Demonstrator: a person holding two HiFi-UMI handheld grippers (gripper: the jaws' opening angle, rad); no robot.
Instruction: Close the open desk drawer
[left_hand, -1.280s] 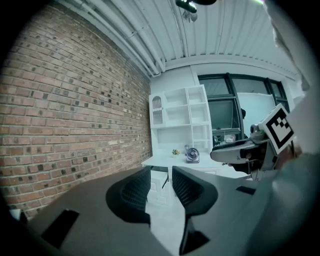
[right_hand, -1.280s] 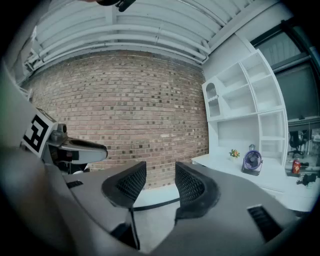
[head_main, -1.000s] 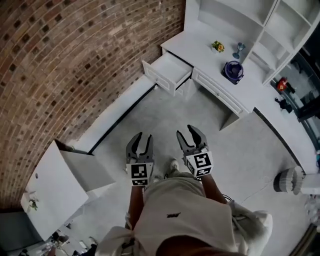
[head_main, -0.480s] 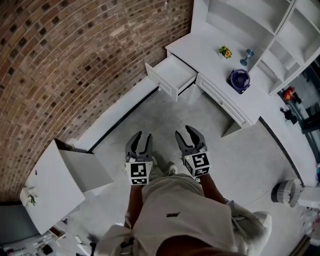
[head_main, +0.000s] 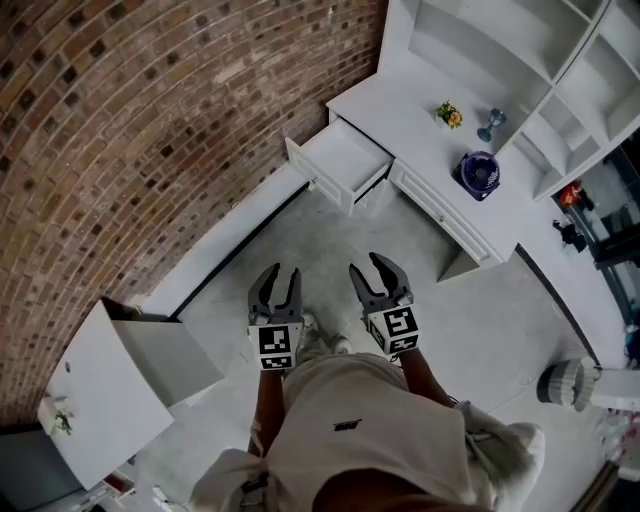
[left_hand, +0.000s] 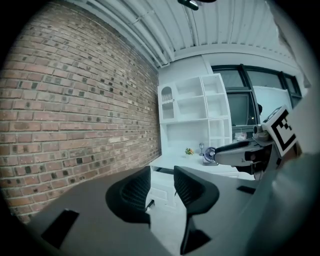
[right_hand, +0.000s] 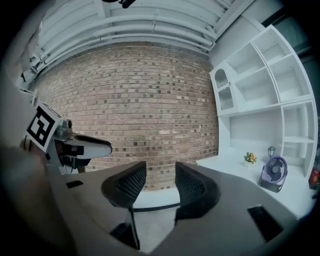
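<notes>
The open white drawer (head_main: 340, 165) juts out from the left end of the white desk (head_main: 420, 135), next to the brick wall. Both grippers hang over the grey floor, well short of the drawer. My left gripper (head_main: 277, 287) is open and empty. The right gripper (head_main: 378, 276) beside it is open and empty too. In the left gripper view the drawer (left_hand: 161, 176) shows far off between the jaws of the left gripper (left_hand: 161, 192). The right gripper (right_hand: 160, 186) faces the brick wall and the desk's left end.
On the desk stand a purple fan (head_main: 478, 170), a small flower pot (head_main: 449, 114) and a blue goblet (head_main: 489, 125), under white shelves (head_main: 500, 50). A white cabinet (head_main: 105, 390) with an open door stands at lower left. A white round object (head_main: 565, 382) sits at right.
The desk and drawer have shifted slightly lower in the head view as I move nearer. Both grippers keep their pose and stay open.
</notes>
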